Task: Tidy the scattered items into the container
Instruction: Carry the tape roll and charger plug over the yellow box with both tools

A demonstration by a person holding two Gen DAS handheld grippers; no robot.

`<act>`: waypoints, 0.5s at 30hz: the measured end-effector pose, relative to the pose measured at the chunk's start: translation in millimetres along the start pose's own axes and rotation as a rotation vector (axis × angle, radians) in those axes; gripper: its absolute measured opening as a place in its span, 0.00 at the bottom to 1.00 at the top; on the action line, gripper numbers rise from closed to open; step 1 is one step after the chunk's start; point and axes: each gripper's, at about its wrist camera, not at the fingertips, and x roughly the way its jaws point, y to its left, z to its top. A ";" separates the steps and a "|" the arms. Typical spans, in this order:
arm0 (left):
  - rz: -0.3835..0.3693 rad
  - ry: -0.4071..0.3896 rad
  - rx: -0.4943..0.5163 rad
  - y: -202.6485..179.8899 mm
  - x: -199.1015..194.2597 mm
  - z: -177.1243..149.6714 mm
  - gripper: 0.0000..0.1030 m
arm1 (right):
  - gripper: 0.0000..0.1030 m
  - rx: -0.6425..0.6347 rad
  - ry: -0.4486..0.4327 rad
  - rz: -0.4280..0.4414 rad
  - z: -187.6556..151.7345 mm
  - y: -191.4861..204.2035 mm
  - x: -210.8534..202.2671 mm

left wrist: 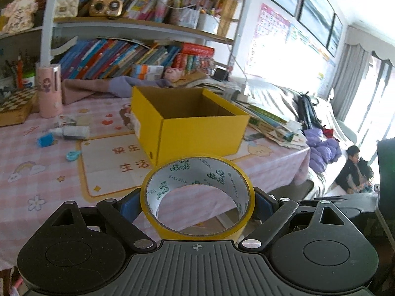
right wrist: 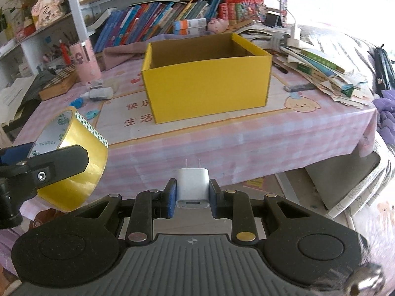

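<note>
Here, both claws are loaded short of the yellow box [right wrist: 207,83], which stands open-topped on the pink tablecloth [right wrist: 246,145] ahead of them.
The left gripper [left wrist: 197,203] clamps the wide yellow tape roll [left wrist: 197,197] by its outer sides, jaws spread far apart; the right gripper [right wrist: 192,193] is pinched narrow on a white charger [right wrist: 193,185] (prongs pointing away). Small items – a bottle [right wrist: 100,93] among them – lie ahead-left of the right claw.

Open cardboard box [right wrist: 207,83]: yellow outside, brown inside. Roll of tape [left wrist: 197,197]: yellow, green-printed white core. Plug-in charger block [right wrist: 193,187]: white. Checked tablecloth [right wrist: 246,143]: pink-and-white.
</note>
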 end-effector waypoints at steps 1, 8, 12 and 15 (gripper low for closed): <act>-0.004 -0.002 0.007 -1.5 0.4 0.2 0.89 | 0.24 0.010 -0.003 -0.005 0.5 -3.0 -0.6; -0.019 -0.014 0.028 -8.5 2.4 4.4 0.89 | 0.24 0.031 -0.020 -0.018 3.5 -11.1 -3.7; -0.026 -0.021 0.036 -12.5 4.4 6.0 0.89 | 0.24 0.034 -0.028 -0.022 5.8 -13.5 -5.0; -0.028 -0.021 0.037 -14.5 6.2 6.8 0.89 | 0.24 0.033 -0.029 -0.023 6.8 -14.6 -5.0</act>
